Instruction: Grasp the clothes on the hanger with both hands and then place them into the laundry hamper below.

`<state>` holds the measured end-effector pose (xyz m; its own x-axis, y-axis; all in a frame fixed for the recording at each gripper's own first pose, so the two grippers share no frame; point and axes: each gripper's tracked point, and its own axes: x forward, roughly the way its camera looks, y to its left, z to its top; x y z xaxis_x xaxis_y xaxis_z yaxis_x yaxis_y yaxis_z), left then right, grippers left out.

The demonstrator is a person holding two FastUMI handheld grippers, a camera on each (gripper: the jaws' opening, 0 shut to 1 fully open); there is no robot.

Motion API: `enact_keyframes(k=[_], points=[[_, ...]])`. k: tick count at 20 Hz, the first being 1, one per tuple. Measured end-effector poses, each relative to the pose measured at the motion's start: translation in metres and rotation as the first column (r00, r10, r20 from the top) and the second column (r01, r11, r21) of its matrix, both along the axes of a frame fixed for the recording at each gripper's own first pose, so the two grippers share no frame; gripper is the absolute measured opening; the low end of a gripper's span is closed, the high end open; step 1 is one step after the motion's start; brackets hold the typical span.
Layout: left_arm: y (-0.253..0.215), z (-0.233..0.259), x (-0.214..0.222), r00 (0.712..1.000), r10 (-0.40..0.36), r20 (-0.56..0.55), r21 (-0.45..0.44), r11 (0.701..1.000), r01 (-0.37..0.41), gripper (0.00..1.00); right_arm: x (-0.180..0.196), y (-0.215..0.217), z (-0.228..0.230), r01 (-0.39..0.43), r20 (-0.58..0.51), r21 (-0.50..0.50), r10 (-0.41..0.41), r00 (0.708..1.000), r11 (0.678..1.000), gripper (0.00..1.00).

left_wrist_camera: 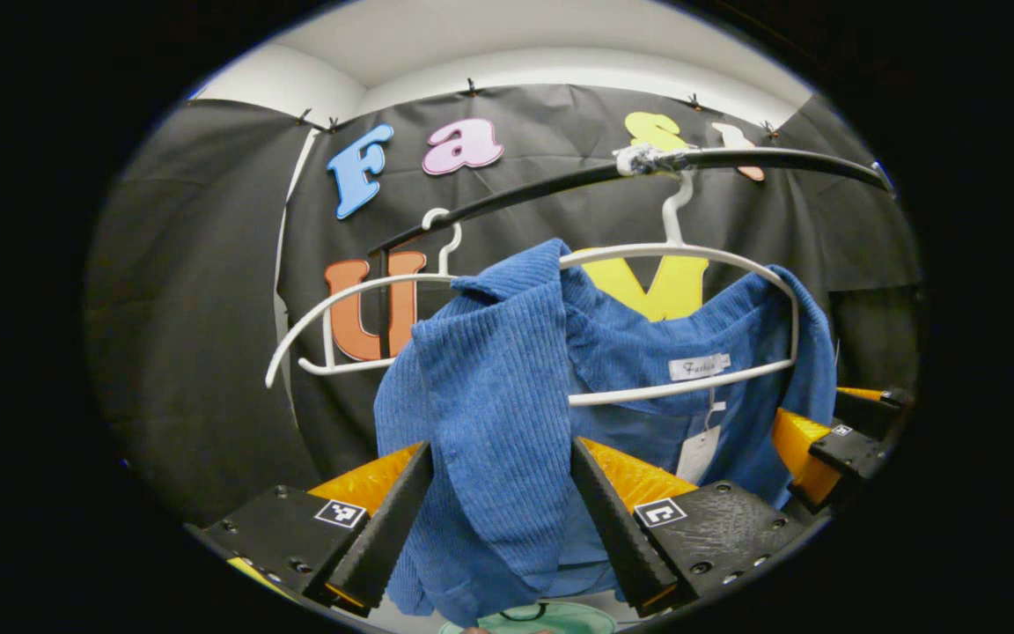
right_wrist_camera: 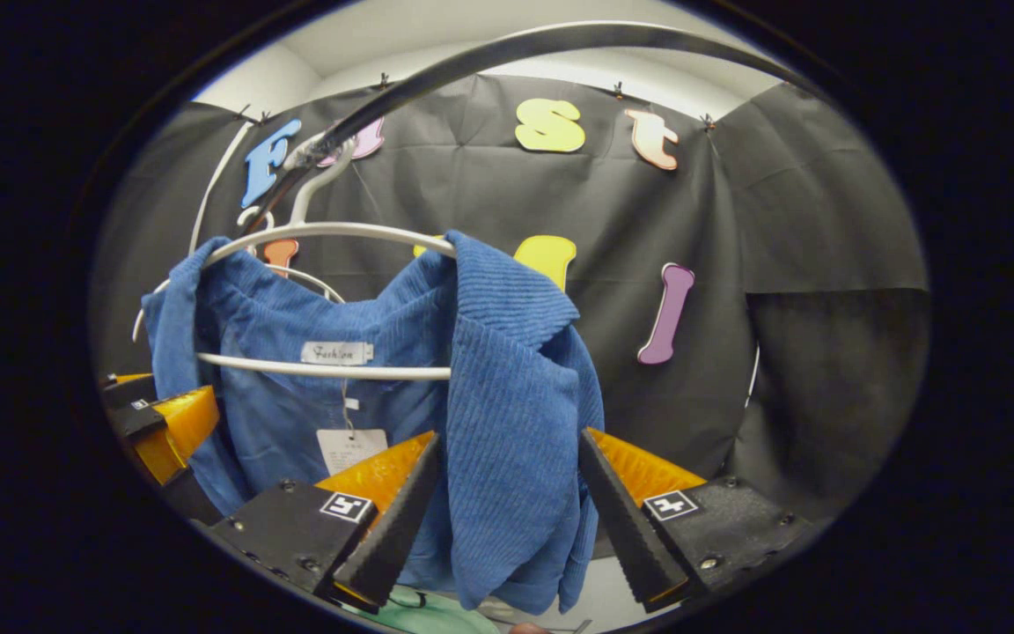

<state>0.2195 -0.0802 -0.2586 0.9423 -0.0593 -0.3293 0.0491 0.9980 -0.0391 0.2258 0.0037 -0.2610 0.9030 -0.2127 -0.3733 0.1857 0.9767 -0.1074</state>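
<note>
A blue corduroy garment (left_wrist_camera: 507,379) hangs on a white hanger (left_wrist_camera: 692,255) from a black rail (left_wrist_camera: 736,158). My left gripper (left_wrist_camera: 502,445) stands open, its fingers on either side of the garment's folded shoulder. In the right gripper view the same garment (right_wrist_camera: 507,396) drapes over the hanger (right_wrist_camera: 340,231), and my right gripper (right_wrist_camera: 510,435) is open astride the other shoulder fold. Each gripper appears at the edge of the other's view: the right one (left_wrist_camera: 824,440) and the left one (right_wrist_camera: 159,423). A white tag (right_wrist_camera: 344,449) dangles inside the collar.
A second, bare white hanger (left_wrist_camera: 331,308) hangs on the rail to the left of the garment. Below the garment a pale green rim (left_wrist_camera: 551,618) shows, also seen as a green edge (right_wrist_camera: 428,616). Black cloth walls close the booth behind.
</note>
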Motion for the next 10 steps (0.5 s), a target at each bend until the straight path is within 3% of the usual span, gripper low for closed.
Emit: enact_keyframes(k=[4, 5, 6, 9, 10], points=[[-0.001, -0.019, 0.002, 1.000, 0.011, -0.025, 0.017, 1.000, -0.010, 0.95, 0.003, -0.007, -0.021, 0.019, -0.031, -0.005, -0.019, 0.999, 1.000, 0.94], [-0.002, -0.021, 0.002, 1.000, 0.011, -0.024, 0.022, 1.000, -0.010, 0.89, 0.003, -0.009, -0.027, 0.024, -0.043, -0.005, -0.025, 0.999, 1.000, 0.94], [-0.004, -0.022, 0.003, 1.000, 0.005, -0.019, 0.027, 1.000, -0.004, 0.93, 0.002, -0.010, -0.030, 0.027, -0.050, -0.004, -0.027, 0.998, 1.000, 0.93], [-0.003, -0.022, 0.002, 1.000, 0.005, -0.008, 0.044, 0.999, -0.004, 0.72, 0.002, -0.013, -0.030, 0.030, -0.029, -0.004, -0.030, 0.999, 1.000, 0.85], [0.000, -0.023, 0.002, 1.000, 0.019, -0.010, 0.050, 0.999, -0.018, 0.57, 0.002, -0.013, -0.031, 0.028, -0.032, -0.008, -0.028, 0.999, 1.000, 0.83]])
